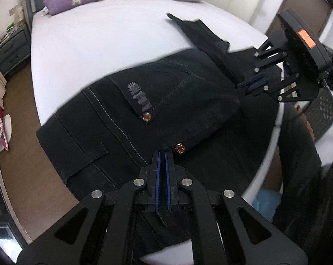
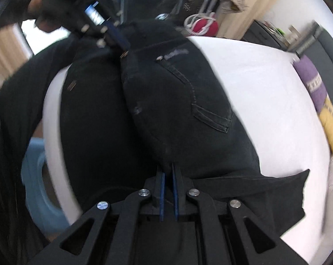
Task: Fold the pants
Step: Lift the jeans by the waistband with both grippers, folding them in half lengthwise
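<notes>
left tongs (image 1: 163, 154): we see them clenched on the pants' (image 1: 166, 97) waist edge, beside a rivet (image 1: 179, 148).
right tongs (image 2: 168, 170): ours are clenched on the pants farther along, reaching in opposite the left.
pants: black denim, pocket (image 1: 144, 97) up, stretched between both tongs, partly resting on the bed (image 1: 100, 44) ahead.
</notes>
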`<state>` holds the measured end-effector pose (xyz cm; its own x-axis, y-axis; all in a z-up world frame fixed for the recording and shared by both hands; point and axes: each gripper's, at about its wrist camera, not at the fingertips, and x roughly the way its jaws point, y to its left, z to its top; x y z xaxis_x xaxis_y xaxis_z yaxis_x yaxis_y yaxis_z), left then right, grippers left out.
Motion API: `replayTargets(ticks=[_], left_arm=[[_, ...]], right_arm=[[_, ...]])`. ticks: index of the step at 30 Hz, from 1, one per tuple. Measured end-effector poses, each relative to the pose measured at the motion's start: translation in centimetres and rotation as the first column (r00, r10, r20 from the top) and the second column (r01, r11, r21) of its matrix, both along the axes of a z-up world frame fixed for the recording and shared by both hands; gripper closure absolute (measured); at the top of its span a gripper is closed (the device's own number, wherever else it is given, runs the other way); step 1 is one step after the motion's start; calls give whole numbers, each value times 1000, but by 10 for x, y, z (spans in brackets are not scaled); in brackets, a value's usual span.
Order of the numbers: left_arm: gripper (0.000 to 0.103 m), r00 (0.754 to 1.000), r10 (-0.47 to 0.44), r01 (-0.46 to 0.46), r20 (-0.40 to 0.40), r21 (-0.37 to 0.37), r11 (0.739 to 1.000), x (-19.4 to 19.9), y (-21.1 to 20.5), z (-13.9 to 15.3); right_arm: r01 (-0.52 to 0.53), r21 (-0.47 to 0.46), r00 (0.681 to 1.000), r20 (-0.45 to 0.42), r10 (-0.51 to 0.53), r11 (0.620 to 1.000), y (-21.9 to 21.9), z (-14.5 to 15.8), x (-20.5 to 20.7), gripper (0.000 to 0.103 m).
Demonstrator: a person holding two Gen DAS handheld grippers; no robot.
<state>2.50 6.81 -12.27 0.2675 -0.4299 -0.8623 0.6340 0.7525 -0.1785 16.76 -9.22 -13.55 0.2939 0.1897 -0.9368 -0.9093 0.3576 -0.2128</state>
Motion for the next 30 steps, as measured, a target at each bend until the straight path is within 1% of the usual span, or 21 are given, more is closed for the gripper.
replayTargets(ticks=[2,3,6,8,10,11,13,14,15,16,20,24,30], left_arm=[[100,999,-22,22,-24,-6,1000,-17,-4,-3],[100,999,-36,36,-30,-1,999,-17,-8,-2],[100,996,-70,71,-48,13,997,-32,-17,-4],[100,994,-90,91,-58,14,996,-43,-20,-4],[100,993,-102,104,-60,17,994,-44,-22,-1],[100,992,-108,110,-62,21,994,-48,-23,-1],[100,991,-121,123,-63,29,992,-53,-27,-2],[100,990,-125,128,-62,34,991,-55,-30,-3],[100,990,-129,132,-62,37,991,-43,-27,1],[100,989,-132,135,-60,40,990,-45,-28,2],[100,990,-127,129,-63,37,991,-45,-24,-2],[100,990,-123,126,-63,39,991,-43,-16,-2],[100,992,-111,113,-67,27,993,-50,-5,-3]], right_arm=[[-41,-62,999,24,42,997,1,-1,-21,96],[-61,-88,998,26,63,994,1,-2,-32,96],[-100,-136,994,24,104,986,-2,1,-64,96],[-109,-155,993,34,116,982,3,-2,-68,96],[-101,-162,993,37,108,982,6,-4,-74,96],[-96,-165,994,41,104,982,11,-6,-68,96],[-90,-179,994,46,99,980,14,-13,-71,96],[-90,-188,994,51,101,978,13,-16,-82,96],[-90,-196,993,56,102,977,16,-18,-79,96],[-89,-198,993,60,103,976,18,-19,-81,96],[-69,-192,994,69,84,979,18,-20,-87,95],[-72,-228,991,94,96,971,23,-28,-96,95],[-44,-207,993,98,66,977,21,-26,-98,95]])
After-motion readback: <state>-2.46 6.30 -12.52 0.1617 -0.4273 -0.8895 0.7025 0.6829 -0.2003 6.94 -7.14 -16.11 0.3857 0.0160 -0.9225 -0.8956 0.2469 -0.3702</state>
